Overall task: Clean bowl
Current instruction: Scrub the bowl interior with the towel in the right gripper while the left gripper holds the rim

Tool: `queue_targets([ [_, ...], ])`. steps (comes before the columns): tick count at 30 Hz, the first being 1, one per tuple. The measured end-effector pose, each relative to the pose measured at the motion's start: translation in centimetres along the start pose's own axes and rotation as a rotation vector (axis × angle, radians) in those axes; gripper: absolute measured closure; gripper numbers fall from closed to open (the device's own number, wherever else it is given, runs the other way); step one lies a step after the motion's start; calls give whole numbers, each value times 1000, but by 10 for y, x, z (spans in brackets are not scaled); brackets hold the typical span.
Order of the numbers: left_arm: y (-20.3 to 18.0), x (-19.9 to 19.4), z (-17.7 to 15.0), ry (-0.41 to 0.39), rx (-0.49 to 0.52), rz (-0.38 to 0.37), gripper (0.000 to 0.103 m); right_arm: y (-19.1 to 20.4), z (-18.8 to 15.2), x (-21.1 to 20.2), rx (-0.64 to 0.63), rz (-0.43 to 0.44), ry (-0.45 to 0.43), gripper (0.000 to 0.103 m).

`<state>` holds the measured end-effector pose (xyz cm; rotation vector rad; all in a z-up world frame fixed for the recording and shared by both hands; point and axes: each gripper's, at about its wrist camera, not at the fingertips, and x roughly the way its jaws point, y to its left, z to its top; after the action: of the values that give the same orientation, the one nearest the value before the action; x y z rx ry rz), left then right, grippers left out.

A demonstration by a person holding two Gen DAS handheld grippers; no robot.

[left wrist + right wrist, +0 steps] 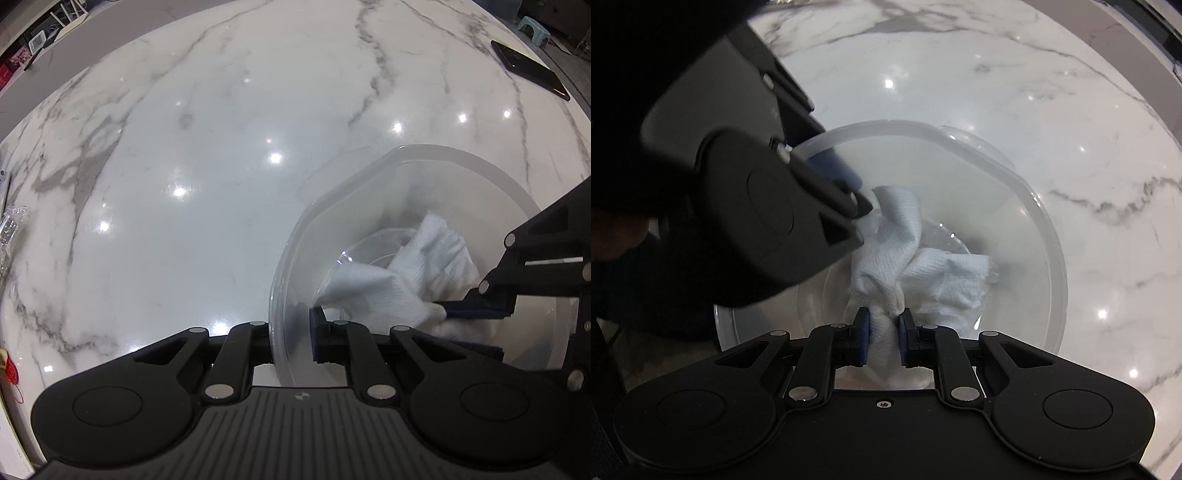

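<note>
Your right gripper (883,334) pinches the white paper towel (905,258) inside the clear bowl (1049,236); your left gripper (291,343) clamps its rim on the marble tabletop (184,147).

White marble counter (221,147) with grey veining, glossy, ceiling lights reflected as bright spots. Black phone (530,69) lies flat near the counter's far right edge. Crinkled clear plastic wrapper (13,229) at the left edge. Small red item (10,373) with a thin red cord at the near left edge, partly cut off. Light blue stool (534,27) on the floor beyond the far right corner. Cluttered shelves (33,33) beyond the far left corner, blurred.
</note>
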<state>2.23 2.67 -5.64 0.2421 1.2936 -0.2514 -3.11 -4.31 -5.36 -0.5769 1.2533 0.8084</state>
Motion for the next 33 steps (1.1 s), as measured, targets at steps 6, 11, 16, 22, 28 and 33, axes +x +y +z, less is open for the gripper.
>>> queue_targets([
  [6, -3, 4, -2, 15, 22, -16, 92, -10, -3, 0, 24, -58, 14, 90],
  [11, -12, 5, -6, 51, 55, -85, 92, -17, -2, 0, 35, -112, 3, 90],
  [16, -14, 0, -4, 25, 47, -88, 91, -19, -3, -3, 47, -128, -15, 90],
  [22, -15, -6, 3, -5, 40, -79, 88, -8, -8, -13, 33, -99, -33, 90],
  [28, -10, -9, 8, -13, 31, -107, 75, -17, 0, -19, 29, -75, -42, 90],
  [33, -7, -18, 13, -45, 27, -107, 67, -58, 9, 5, 11, -52, -25, 90],
])
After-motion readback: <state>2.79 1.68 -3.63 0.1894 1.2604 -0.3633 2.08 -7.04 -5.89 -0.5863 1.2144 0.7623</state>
